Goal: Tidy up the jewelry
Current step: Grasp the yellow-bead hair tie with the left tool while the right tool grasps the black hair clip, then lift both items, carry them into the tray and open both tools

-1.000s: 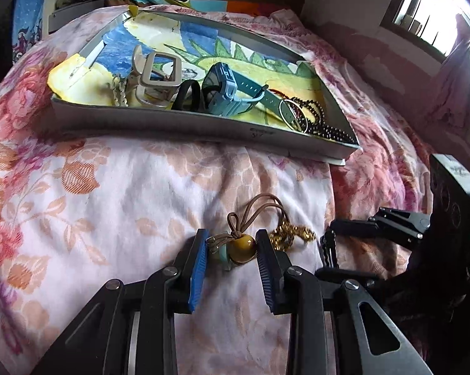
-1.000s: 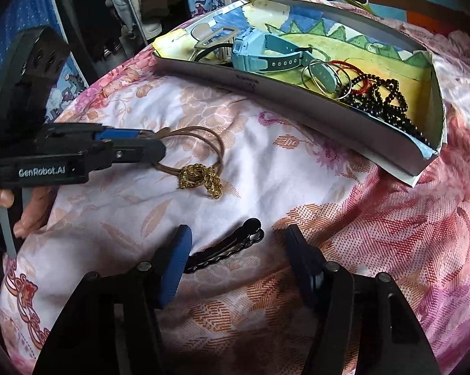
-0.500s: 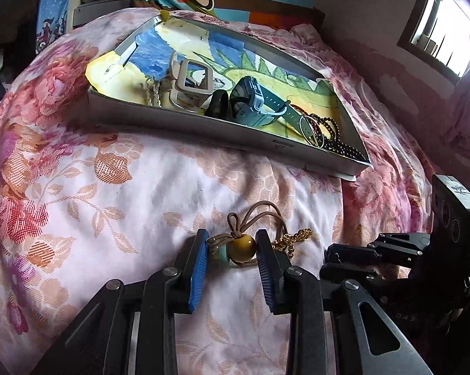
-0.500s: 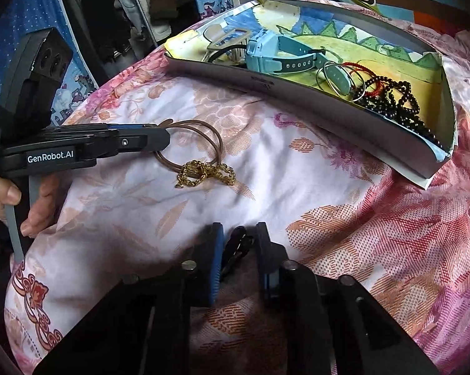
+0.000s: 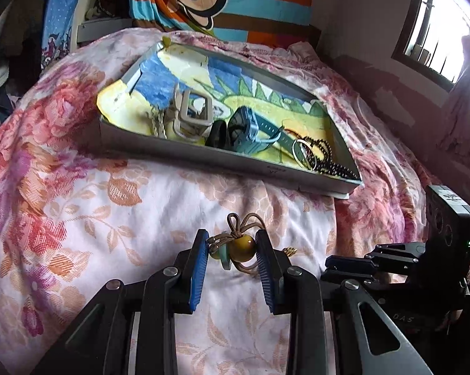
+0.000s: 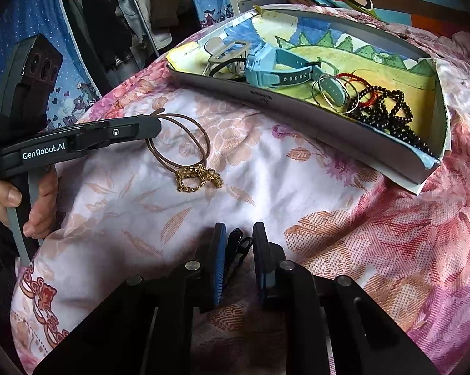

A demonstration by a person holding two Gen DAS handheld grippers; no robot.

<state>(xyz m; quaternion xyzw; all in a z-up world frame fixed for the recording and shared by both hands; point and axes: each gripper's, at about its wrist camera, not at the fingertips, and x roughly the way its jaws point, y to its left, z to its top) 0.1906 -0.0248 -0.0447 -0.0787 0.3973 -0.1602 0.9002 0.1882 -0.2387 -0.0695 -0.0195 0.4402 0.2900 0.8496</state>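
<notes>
My left gripper (image 5: 231, 250) pinches the cord necklace (image 5: 239, 245); my right gripper (image 6: 238, 247) clamps the hair clip (image 6: 239, 243). Beside the left, the gold chain (image 6: 199, 176) lies across its cord and may snag, dragging off the bed (image 6: 266, 193).

Bed (image 5: 78, 206) draped in pink floral bedspread. Far end: striped cartoon-monkey pillow (image 5: 222, 3). Far right: barred window (image 5: 435, 28), bright daylight, in worn plaster wall (image 5: 375, 72). Left: hanging clothes (image 6: 116, 22), blue starry curtain (image 6: 34, 15).
</notes>
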